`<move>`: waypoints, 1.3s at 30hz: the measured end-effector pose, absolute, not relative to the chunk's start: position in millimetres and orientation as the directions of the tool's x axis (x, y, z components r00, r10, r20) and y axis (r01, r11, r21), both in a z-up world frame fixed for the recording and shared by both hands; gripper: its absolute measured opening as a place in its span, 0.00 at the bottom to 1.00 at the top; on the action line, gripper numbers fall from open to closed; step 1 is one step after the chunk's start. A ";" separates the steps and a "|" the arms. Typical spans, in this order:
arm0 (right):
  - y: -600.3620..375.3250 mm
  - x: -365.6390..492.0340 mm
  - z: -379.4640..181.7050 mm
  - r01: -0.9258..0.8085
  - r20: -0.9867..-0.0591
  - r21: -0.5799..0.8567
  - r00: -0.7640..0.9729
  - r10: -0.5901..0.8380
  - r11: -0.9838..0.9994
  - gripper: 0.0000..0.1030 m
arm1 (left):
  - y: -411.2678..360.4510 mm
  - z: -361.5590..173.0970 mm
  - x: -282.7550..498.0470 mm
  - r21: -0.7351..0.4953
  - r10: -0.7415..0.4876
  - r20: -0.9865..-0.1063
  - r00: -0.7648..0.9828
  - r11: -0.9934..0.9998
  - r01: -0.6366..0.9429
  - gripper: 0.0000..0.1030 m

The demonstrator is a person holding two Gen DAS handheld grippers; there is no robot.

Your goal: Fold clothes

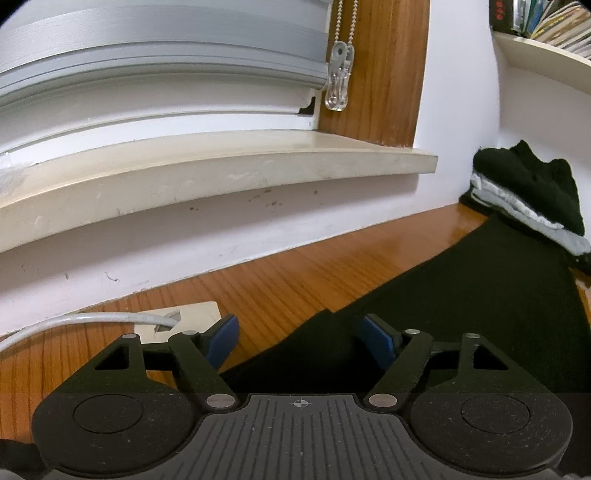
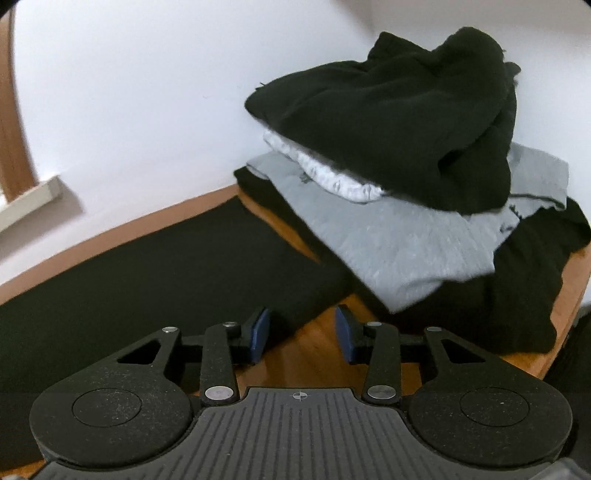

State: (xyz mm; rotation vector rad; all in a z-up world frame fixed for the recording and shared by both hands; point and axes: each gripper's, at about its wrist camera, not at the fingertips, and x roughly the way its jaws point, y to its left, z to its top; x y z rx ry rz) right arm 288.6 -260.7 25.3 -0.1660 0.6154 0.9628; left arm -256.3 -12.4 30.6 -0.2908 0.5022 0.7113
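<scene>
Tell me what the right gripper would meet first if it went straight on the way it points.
Probably the bare wooden tabletop just ahead of the right gripper, then the clothes pile beyond; depth is uncertain.

1. The place was a home, most likely a study or bedroom corner.
2. A cream window sill [image 1: 207, 173] ran under a window with a grey blind [image 1: 159, 51] and its bead chain [image 1: 345, 26].
3. A shelf [image 1: 543, 50] high on the white wall held books and magazines.
4. Household clothes lay heaped in a pile [image 2: 406, 162] on a varnished wooden table [image 1: 295, 273].
</scene>
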 end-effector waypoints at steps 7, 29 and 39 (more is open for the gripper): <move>-227.3 288.9 32.9 -0.834 -0.555 0.051 0.434 0.710 0.550 0.06 | -12.0 30.5 -256.3 -0.085 0.546 -0.532 0.647 0.726 -0.682 0.77; -168.4 -45.7 67.4 -0.915 -0.518 -0.073 -0.305 0.799 -0.397 0.10 | -12.5 32.4 -259.9 -0.101 0.547 -0.519 0.657 0.724 -0.683 0.80; -183.4 -53.2 41.5 -0.901 -0.571 -0.150 -0.257 0.780 -0.407 0.42 | -11.3 32.8 -260.4 -0.107 0.543 -0.521 0.659 0.724 -0.681 0.81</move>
